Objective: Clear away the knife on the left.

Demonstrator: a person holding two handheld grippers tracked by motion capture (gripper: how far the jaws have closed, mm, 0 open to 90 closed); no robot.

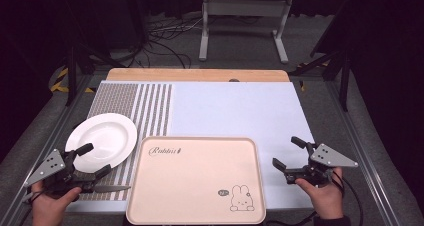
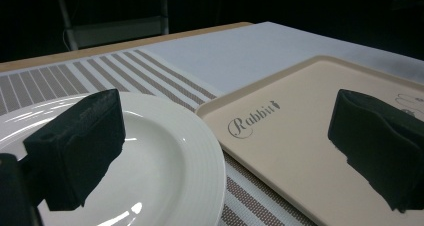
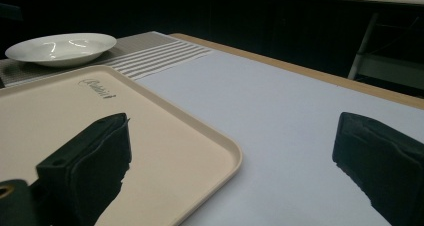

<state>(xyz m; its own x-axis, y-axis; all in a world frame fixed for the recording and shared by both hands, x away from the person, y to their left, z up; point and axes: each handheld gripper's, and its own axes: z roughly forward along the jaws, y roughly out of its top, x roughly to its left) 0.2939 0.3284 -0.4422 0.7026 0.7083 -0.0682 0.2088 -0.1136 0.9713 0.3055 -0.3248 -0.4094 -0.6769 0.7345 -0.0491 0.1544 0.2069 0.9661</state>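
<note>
Nearest: beige tray point(image 1: 195, 196), bare inside, at the bench's near edge. Left tool point(image 1: 97, 160), jaws wide, nothing held, at the rim of a white plate point(image 1: 107, 136), bare. Right tool point(image 1: 289, 152), jaws wide, beside the tray.

My left gripper point(image 1: 95, 161) and right gripper point(image 1: 292, 153) each have black blocky jaws, a grey three-cornered plate with small dark holes, and a black cable trailing beside the tray point(image 1: 255, 186).
</note>
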